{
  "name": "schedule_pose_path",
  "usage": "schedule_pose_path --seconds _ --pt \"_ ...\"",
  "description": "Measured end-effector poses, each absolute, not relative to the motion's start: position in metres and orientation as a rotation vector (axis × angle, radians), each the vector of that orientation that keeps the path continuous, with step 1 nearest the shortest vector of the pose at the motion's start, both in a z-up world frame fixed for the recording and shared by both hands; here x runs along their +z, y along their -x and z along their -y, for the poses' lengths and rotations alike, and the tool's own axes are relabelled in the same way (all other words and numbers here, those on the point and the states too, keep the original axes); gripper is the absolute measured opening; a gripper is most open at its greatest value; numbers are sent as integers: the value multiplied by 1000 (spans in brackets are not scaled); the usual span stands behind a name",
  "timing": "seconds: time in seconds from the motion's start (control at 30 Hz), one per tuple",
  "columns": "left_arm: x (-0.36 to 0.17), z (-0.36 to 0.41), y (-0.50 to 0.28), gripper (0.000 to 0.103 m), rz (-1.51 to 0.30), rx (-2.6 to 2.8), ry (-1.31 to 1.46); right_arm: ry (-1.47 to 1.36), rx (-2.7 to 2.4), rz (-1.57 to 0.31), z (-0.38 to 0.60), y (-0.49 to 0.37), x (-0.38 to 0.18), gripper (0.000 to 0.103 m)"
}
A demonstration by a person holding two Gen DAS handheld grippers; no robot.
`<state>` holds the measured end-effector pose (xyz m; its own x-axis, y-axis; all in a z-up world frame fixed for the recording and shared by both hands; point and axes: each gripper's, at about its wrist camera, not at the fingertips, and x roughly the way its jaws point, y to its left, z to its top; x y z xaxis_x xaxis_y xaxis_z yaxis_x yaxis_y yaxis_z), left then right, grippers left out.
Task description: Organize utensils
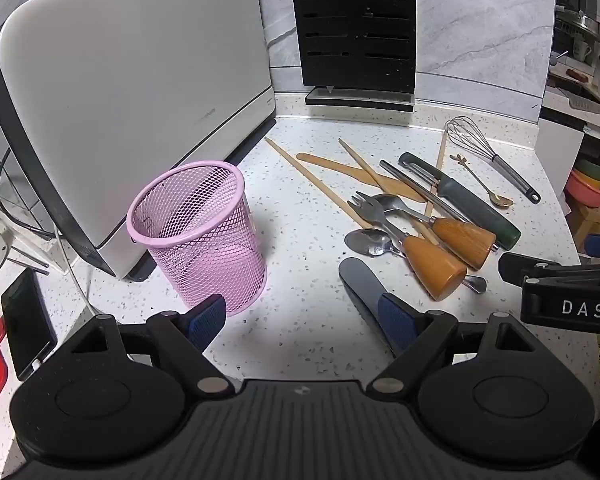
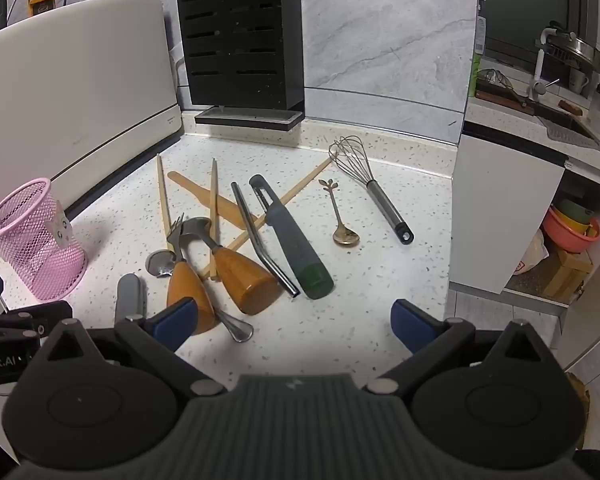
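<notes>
From the left wrist, the left claw (image 1: pixel 302 320) is seen spread wide and empty above a speckled desk (image 1: pixel 300 320). A pink mesh cup (image 1: pixel 198 236) stands upright near the desk's left edge, beside a white appliance (image 1: pixel 140 100). Scattered utensils (image 1: pixel 412 208) lie to its right.

From the right wrist, the right claw (image 2: pixel 294 322) is likewise held wide open, empty, over the utensils; a whisk (image 2: pixel 370 186) lies apart toward the desk's back right corner.

- White appliance (image 1: pixel 140 92) stands at the left on the speckled table (image 1: pixel 300 320).
- Black slotted rack (image 2: pixel 240 36) stands against the marble wall (image 2: pixel 380 40).
- Phone (image 1: pixel 28 320) lies beside the appliance.
</notes>
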<state>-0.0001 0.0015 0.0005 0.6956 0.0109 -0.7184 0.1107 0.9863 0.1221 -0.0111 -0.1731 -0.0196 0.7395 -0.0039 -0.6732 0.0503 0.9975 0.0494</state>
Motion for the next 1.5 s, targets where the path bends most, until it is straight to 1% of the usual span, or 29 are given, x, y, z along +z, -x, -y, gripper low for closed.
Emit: schedule_pose_path --seconds 1.5 --pt "0 3 0 100 -799 -56 -170 -67 -30 -740 173 11 -20 100"
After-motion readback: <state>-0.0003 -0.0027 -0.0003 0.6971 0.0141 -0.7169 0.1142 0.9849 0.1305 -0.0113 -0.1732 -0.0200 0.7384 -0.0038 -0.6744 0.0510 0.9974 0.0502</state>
